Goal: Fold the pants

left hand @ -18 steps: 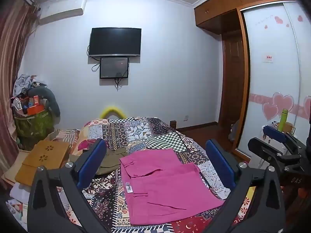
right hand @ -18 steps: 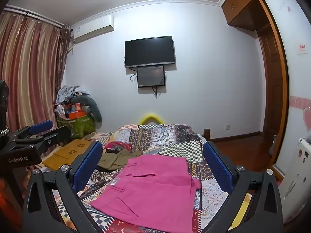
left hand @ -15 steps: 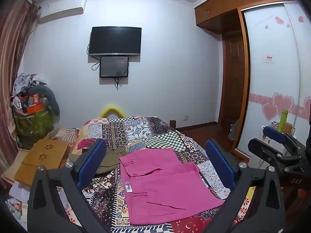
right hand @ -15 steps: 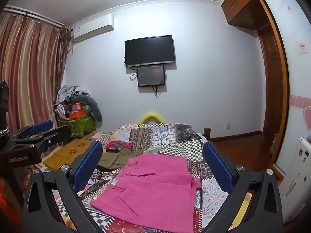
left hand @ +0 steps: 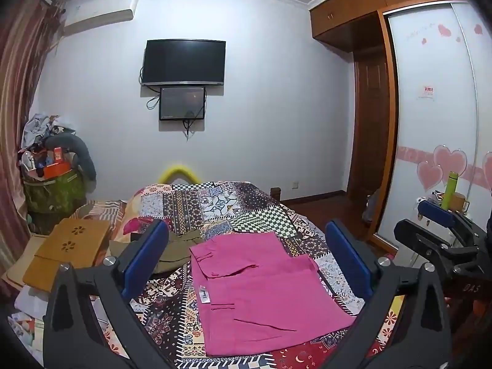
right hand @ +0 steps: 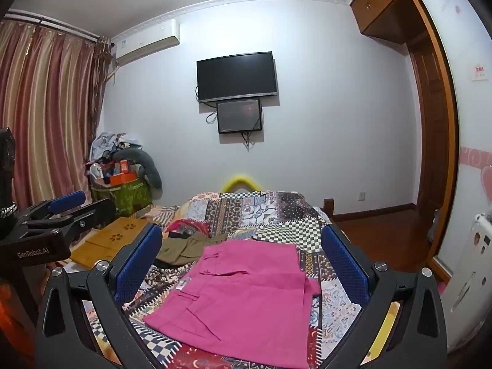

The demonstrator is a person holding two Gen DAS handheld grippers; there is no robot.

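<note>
Nothing has visibly moved since earlier. Pink pants (left hand: 261,289), folded flat on bed (left hand: 215,203). Left tongs (left hand: 246,264) and right tongs (right hand: 243,264): wide, empty, hovering above, likely surveying.

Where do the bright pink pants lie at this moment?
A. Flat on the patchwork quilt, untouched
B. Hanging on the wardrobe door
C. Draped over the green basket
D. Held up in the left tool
A: the bright pink pants lie flat on the patchwork quilt, both tools open and clear of them.
</note>
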